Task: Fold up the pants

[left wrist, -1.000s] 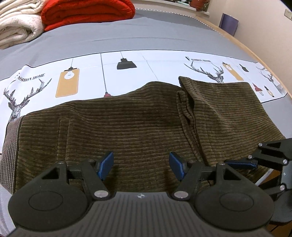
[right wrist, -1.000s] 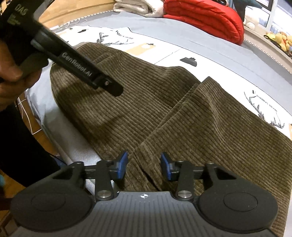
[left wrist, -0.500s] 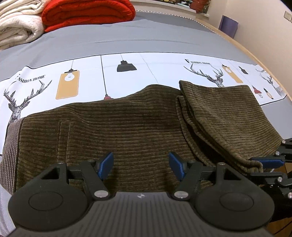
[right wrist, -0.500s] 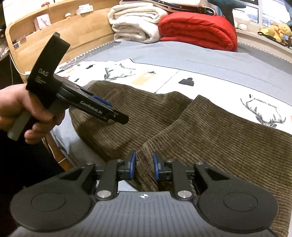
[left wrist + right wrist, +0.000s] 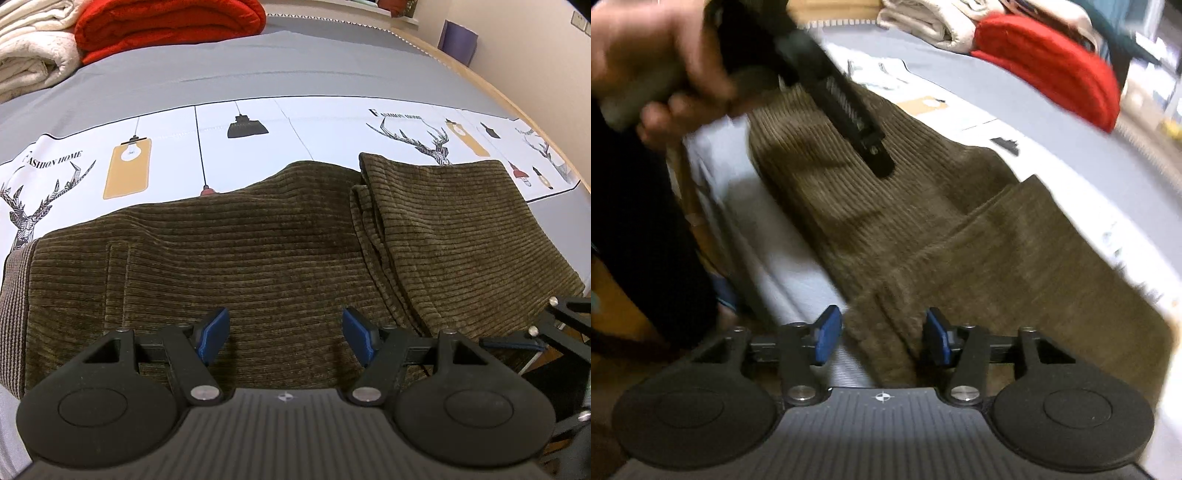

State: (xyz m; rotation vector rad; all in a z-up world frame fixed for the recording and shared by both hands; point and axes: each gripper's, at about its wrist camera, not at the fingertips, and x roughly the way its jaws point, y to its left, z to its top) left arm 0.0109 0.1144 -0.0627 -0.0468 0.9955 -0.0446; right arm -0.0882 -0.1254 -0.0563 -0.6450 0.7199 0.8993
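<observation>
The olive-brown corduroy pants lie across the bed, waistband at the left, the leg end folded back over the middle at the right. My left gripper is open and empty just above the near edge of the pants. My right gripper is open, its jaws either side of the folded leg's near corner without pinching it. The right wrist view is blurred; it also shows the left gripper over the pants. The right gripper shows at the left view's right edge.
The bed has a grey cover and a white printed sheet with deer and lamps. A red blanket and white folded blankets lie at the far end. The bed's near edge runs under my right gripper.
My right gripper, nearly shut on the folded leg's corner half a second ago, has opened and dropped lower. The fold has settled flat. My left gripper has stayed open in place.
</observation>
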